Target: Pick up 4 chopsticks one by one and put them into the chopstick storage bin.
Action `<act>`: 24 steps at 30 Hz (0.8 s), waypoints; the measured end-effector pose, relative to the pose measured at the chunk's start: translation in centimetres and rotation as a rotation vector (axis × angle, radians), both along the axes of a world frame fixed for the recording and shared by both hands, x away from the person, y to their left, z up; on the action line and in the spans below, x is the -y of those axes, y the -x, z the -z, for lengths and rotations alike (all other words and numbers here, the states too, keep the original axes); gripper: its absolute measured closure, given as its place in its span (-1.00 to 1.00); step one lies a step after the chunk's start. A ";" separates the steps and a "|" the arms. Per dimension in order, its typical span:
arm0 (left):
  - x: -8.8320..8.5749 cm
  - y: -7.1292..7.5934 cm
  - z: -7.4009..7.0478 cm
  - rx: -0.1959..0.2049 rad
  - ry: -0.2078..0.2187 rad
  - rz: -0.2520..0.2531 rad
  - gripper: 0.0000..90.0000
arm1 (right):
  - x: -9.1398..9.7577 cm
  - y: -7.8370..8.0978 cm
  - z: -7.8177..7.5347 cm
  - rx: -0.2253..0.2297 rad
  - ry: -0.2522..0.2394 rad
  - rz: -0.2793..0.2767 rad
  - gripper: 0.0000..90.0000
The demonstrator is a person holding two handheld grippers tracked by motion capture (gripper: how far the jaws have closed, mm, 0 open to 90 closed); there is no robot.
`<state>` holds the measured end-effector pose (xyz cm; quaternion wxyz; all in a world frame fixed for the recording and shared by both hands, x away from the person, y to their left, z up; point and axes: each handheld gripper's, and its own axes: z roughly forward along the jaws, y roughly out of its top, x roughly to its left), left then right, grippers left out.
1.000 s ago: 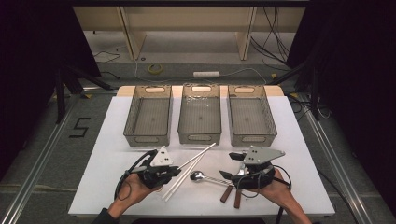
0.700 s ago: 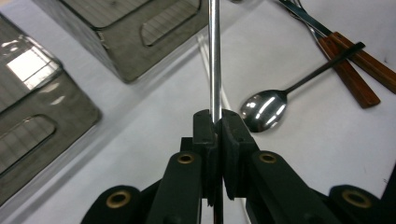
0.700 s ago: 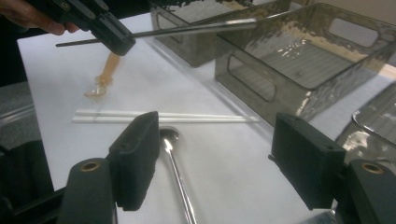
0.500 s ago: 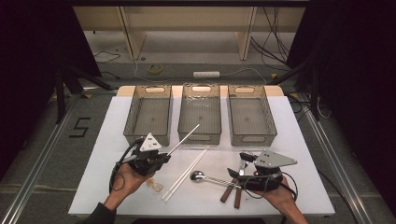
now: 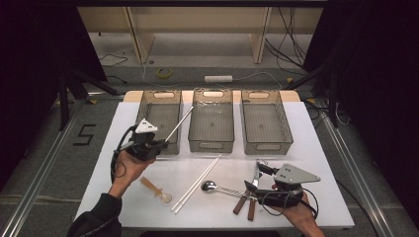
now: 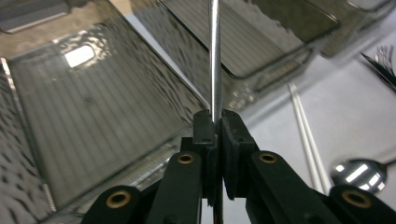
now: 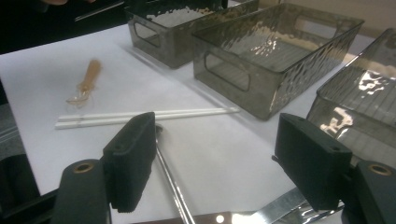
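Metal rod (image 5: pixel 179 124): thin and silvery, clamped at its near end, slanting toward 1 o'clock above the left bin (image 5: pixel 159 121) (its far tip reaches over toward the middle bin (image 5: pixel 212 123)).
Left gripper (image 5: pixel 160 144): jaws closed tight on the rod, held off the table at about 9 o'clock from the table's centre.
Right gripper (image 5: pixel 258 178): jaws spread wide with nothing pressed between them, low at 5 o'clock, over the brown-handled knives (image 5: pixel 245 198).
Spoon (image 5: pixel 217 187): its handle passes under the right gripper's jaws.
White chopsticks (image 5: pixel 195 183): lying together near 6 o'clock.
Small wooden spoon (image 5: pixel 155 189): 7 o'clock, alone.
Right bin (image 5: pixel 266 126): 1 o'clock.
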<state>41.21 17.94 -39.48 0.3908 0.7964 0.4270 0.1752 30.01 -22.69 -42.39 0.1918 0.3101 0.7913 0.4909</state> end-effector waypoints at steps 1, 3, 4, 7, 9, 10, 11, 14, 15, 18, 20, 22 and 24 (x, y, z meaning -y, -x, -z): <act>-0.2 -0.4 -0.1 0.003 0.004 -0.012 0.89 | 0.0 0.0 0.1 -0.002 -0.001 -0.002 -0.33; -0.6 -1.1 -0.3 0.004 0.007 -0.027 0.89 | -0.1 0.1 0.2 -0.017 -0.003 -0.016 -0.33; -0.6 -1.6 -0.3 0.002 0.007 -0.035 0.89 | -0.2 0.2 0.3 -0.016 -0.002 -0.018 -0.33; -0.9 -2.9 -0.4 -0.001 0.000 -0.066 0.89 | -0.6 0.3 0.4 -0.019 -0.001 -0.032 -0.34; -1.1 -3.8 -0.7 0.008 0.003 -0.083 0.89 | -0.7 0.4 0.3 -0.014 0.004 -0.036 -0.33; -1.3 -4.1 -0.9 0.007 -0.002 -0.086 0.89 | -0.7 0.4 0.3 -0.016 0.002 -0.039 -0.34; -1.3 -4.4 -1.0 0.012 0.002 -0.098 0.89 | -0.7 0.4 0.3 -0.020 0.000 -0.043 -0.34; -1.4 -5.3 -1.2 0.018 -0.007 -0.114 0.89 | -0.7 0.4 0.4 -0.024 -0.003 -0.041 -0.35; -1.5 -5.6 -1.2 0.020 -0.001 -0.122 0.89 | -0.7 0.4 0.4 -0.025 -0.004 -0.043 -0.35; -1.7 -6.6 -0.9 0.014 0.020 -0.138 0.89 | -0.8 0.5 0.3 -0.020 -0.007 -0.046 -0.35; -1.7 -7.2 -0.6 0.011 0.012 -0.152 0.88 | -0.9 0.5 0.3 -0.015 -0.008 -0.047 -0.35; -1.9 -7.7 -0.4 0.008 0.012 -0.167 0.88 | -0.9 0.6 0.3 -0.016 -0.008 -0.053 -0.35; -2.0 -8.1 -0.2 0.007 0.015 -0.183 0.88 | -0.9 0.6 0.3 -0.015 -0.008 -0.053 -0.35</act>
